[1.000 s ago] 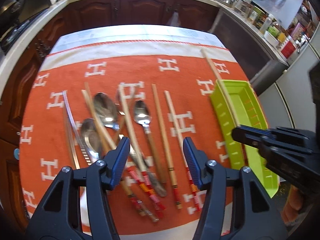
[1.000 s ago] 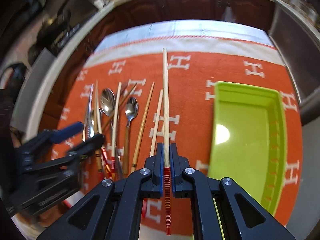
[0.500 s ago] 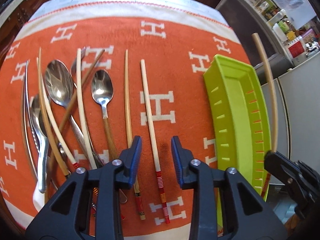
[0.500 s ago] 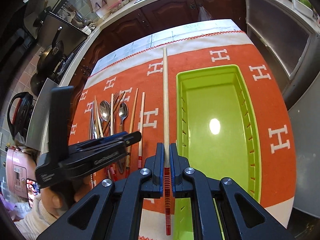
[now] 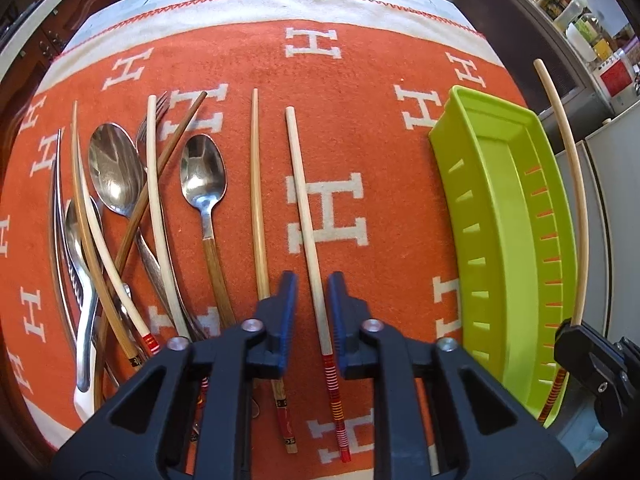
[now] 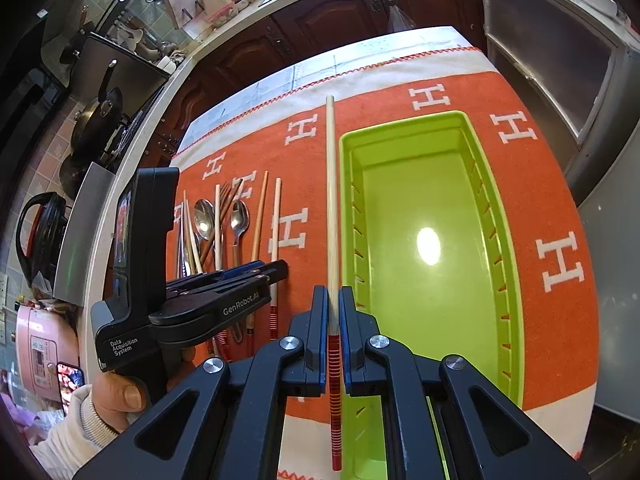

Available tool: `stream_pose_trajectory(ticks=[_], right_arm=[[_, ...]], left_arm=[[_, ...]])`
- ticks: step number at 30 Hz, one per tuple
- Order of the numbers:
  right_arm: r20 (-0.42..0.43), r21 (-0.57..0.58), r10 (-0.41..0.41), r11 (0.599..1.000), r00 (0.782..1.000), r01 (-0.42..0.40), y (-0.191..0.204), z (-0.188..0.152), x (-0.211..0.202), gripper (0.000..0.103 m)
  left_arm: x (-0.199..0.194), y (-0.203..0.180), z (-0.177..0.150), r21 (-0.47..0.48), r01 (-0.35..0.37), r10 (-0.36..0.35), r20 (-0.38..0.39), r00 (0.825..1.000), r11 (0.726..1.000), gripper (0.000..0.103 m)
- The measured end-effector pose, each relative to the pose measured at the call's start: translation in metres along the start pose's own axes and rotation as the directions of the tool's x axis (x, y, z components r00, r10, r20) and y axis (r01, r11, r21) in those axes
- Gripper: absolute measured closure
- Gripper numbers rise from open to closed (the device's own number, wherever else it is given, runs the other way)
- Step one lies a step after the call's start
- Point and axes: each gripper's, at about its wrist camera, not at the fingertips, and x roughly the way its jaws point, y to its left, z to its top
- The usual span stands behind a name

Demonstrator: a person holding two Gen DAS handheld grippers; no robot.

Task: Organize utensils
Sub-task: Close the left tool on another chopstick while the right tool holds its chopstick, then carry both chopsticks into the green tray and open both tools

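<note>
Left wrist view: the left gripper (image 5: 312, 312) has its blue-padded jaws parted a little, one on each side of a pale chopstick (image 5: 307, 224) with a red-and-white striped end; whether the pads touch it cannot be told. This chopstick lies flat on the orange mat (image 5: 360, 92), pointing toward 12 o'clock. Just beside it, toward 9 o'clock, lies a second loose chopstick (image 5: 258, 200) of a yellower wood. Further toward 9 o'clock sits a crossed heap: the two clearest spoons, a large one (image 5: 114, 168) and a wooden-handled spoon (image 5: 204, 184), a fork (image 5: 150, 116) whose tines peek out near 11 o'clock, and about four more chopsticks, too tangled for a sure count. At 3 o'clock stands one lime-green tray (image 5: 464, 184) with slotted walls. Past its far wall a chopstick (image 5: 576, 184) rises from the right gripper (image 5: 576, 336).

Right wrist view: the right gripper (image 6: 333, 320) is closed tight on one pale chopstick (image 6: 330, 200), gripping just above its red striped end, the tip pointing to 12 o'clock. The stick hangs over the mat along the tray's (image 6: 496, 216) 9 o'clock wall. The left gripper (image 6: 276, 270) sits at 9 o'clock, over the utensil heap.
</note>
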Motion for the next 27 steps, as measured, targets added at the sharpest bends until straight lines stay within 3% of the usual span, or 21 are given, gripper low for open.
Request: stream_pose_trajectory(ticks=[5, 10, 14, 17, 24, 26, 27], right_arm=[[-0.006, 0.021, -0.005, 1.000, 1.000, 0.005, -0.009, -0.003, 0.003, 0.098], [0.002, 0.029, -0.020, 0.999, 1.000, 0.020, -0.018, -0.006, -0.002, 0.098], [-0.004, 0.046, -0.058, 0.997, 0.998, 0.058, -0.034, -0.006, 0.000, 0.098], [-0.015, 0.064, -0.107, 0.992, 0.994, 0.108, -0.048, -0.006, 0.004, 0.098], [-0.033, 0.103, -0.154, 0.982, 0.987, 0.157, -0.074, -0.008, 0.005, 0.097], [-0.021, 0.107, -0.152, 0.982, 0.988, 0.153, -0.076, -0.008, 0.001, 0.093], [-0.015, 0.108, -0.153, 0.982, 0.988, 0.154, -0.075, -0.010, -0.001, 0.086]], left_arm=[[-0.002, 0.001, 0.003, -0.015, 0.004, -0.004, -0.018, 1.000, 1.000, 0.100], [-0.039, -0.010, -0.002, -0.010, 0.083, -0.083, -0.006, 0.997, 0.996, 0.100], [-0.079, -0.033, -0.006, 0.016, 0.194, -0.194, 0.017, 0.981, 0.981, 0.100], [-0.095, -0.050, -0.007, 0.031, 0.238, -0.239, 0.023, 0.971, 0.971, 0.100], [-0.087, -0.086, -0.005, 0.036, 0.257, -0.256, -0.019, 0.966, 0.966, 0.100], [-0.078, -0.093, -0.007, 0.038, 0.254, -0.253, -0.033, 0.967, 0.967, 0.100], [-0.074, -0.096, -0.009, 0.040, 0.250, -0.249, -0.039, 0.968, 0.967, 0.099]])
